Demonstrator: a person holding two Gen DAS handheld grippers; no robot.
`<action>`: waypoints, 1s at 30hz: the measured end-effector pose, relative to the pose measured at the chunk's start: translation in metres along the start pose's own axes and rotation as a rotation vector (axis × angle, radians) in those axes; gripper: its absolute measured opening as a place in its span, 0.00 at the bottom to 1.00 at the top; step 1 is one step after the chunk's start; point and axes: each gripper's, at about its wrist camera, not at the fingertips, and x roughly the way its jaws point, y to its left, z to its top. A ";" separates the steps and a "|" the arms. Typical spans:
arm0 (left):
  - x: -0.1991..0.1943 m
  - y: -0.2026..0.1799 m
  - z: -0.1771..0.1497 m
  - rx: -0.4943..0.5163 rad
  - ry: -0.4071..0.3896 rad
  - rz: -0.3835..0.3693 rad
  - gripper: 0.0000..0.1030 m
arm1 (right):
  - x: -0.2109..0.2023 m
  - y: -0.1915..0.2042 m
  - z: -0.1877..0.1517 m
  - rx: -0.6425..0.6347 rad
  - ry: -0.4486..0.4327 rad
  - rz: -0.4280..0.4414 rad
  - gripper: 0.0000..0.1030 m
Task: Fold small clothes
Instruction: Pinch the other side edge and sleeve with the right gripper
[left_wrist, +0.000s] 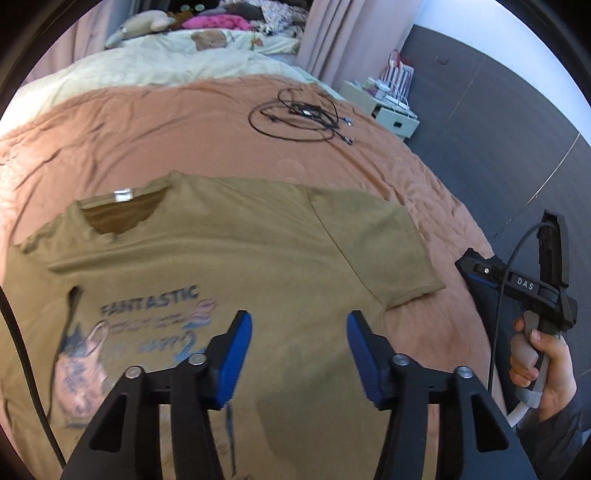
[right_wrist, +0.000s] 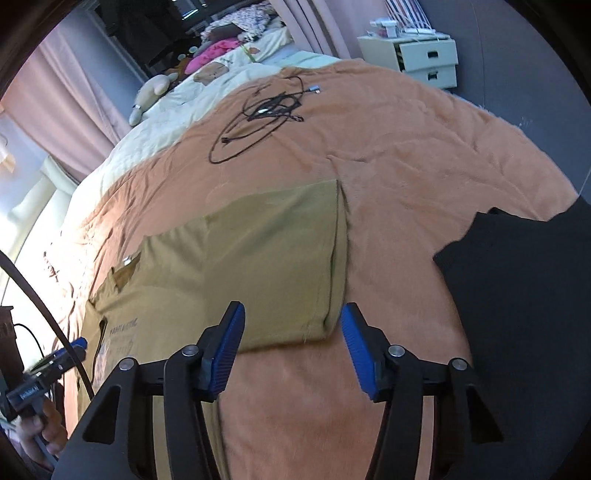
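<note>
A tan T-shirt with a "FANTASTIC" print lies flat and face up on the orange bedspread, collar toward the far side. My left gripper hovers over the shirt's chest beside the print, jaws apart, nothing between the blue pads. My right gripper hangs over the outer hem of the shirt's sleeve, jaws apart and holding nothing. The T-shirt runs off to the left in the right wrist view. A hand holds the right tool at the bed's right edge.
A coil of black cables lies on the bedspread beyond the shirt. A black garment lies to the right of the sleeve. A pale quilt with plush toys sits at the far end. Drawers stand on the dark floor.
</note>
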 end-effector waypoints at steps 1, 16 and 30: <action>0.006 0.000 0.003 0.002 0.006 -0.002 0.46 | 0.007 -0.003 0.005 0.011 0.008 0.006 0.48; 0.109 -0.015 0.030 -0.006 0.097 -0.062 0.13 | 0.081 -0.033 0.033 0.122 0.108 0.042 0.33; 0.142 -0.029 0.029 0.007 0.130 -0.093 0.12 | 0.076 -0.041 0.049 0.116 0.147 0.007 0.25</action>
